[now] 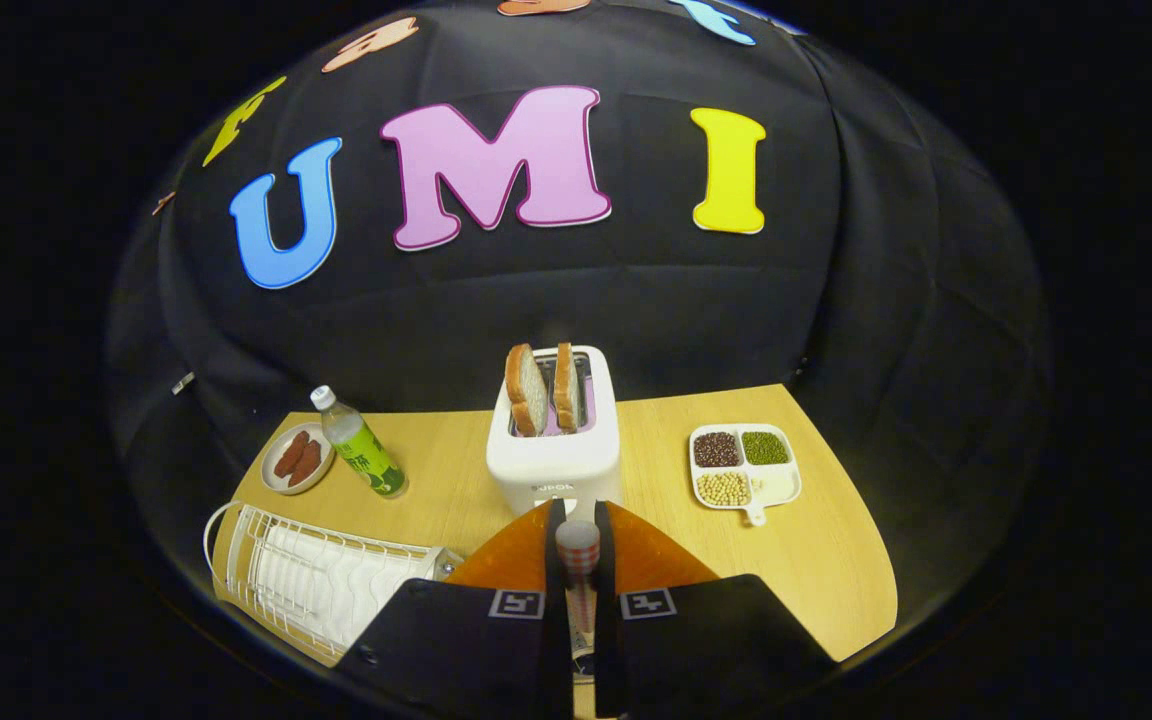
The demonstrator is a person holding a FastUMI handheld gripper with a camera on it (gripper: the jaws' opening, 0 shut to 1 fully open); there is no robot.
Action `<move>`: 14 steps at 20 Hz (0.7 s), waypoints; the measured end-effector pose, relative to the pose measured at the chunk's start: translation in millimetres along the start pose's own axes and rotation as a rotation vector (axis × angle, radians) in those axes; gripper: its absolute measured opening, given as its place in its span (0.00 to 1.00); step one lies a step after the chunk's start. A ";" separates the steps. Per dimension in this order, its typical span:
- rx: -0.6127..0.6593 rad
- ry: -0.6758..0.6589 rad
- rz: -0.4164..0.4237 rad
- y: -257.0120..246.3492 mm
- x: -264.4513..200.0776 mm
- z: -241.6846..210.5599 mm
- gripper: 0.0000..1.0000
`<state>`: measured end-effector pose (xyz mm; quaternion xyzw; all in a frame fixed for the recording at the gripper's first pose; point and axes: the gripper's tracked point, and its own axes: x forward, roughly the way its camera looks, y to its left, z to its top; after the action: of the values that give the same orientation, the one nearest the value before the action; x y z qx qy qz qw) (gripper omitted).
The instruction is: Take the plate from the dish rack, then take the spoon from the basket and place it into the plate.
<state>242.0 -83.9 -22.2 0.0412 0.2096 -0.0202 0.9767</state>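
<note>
The wooden table [816, 560] carries everything, and its near part is hidden behind the gripper [577, 560]. The white wire dish rack [321, 580] lies near the table's edge beside the gripper body, its near corner cut off by that body; what it holds is hard to make out.

An orange plate [651, 560] sits just ahead of the fingers and under them, so that two wedges of it show, one either side. Beyond it stands a white toaster [556, 465] with two slices of bread [541, 388] upright in its slots; a small word on its front is too small to be sure of.

The gripper's fingers stand nearly closed, both pressing on the spoon [577, 548]. Its rounded, checked end points up and forward toward the toaster, its long axis running along the fingers; the rest of it drops out of sight between them.

Off to one side is a white divided tray [744, 465] with dark, green and pale beans. On the other side a green bottle [361, 445] leans; its label is unreadable. Touching it or just beside it is a small plate of sausages [296, 458].
</note>
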 end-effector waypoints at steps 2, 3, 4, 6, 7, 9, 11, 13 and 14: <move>0.006 -0.014 0.014 4.5 -23.1 6.9 0.13; 0.012 -0.014 0.022 7.2 -34.2 7.4 0.13; 0.014 -0.013 0.028 9.0 -44.3 5.5 0.12; -0.009 -0.018 0.035 11.5 -61.4 -0.9 0.13; -0.031 -0.022 0.036 12.2 -68.3 -4.2 0.13; -0.029 -0.012 0.053 18.4 -82.5 -18.5 0.13; -0.016 0.021 0.071 24.8 -92.4 -43.1 0.13; 0.008 0.065 0.075 24.0 -99.9 -67.4 0.13; 0.033 0.089 0.077 24.1 -104.6 -80.0 0.13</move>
<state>115.3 -50.5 -50.2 0.0661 0.2508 0.0157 0.9657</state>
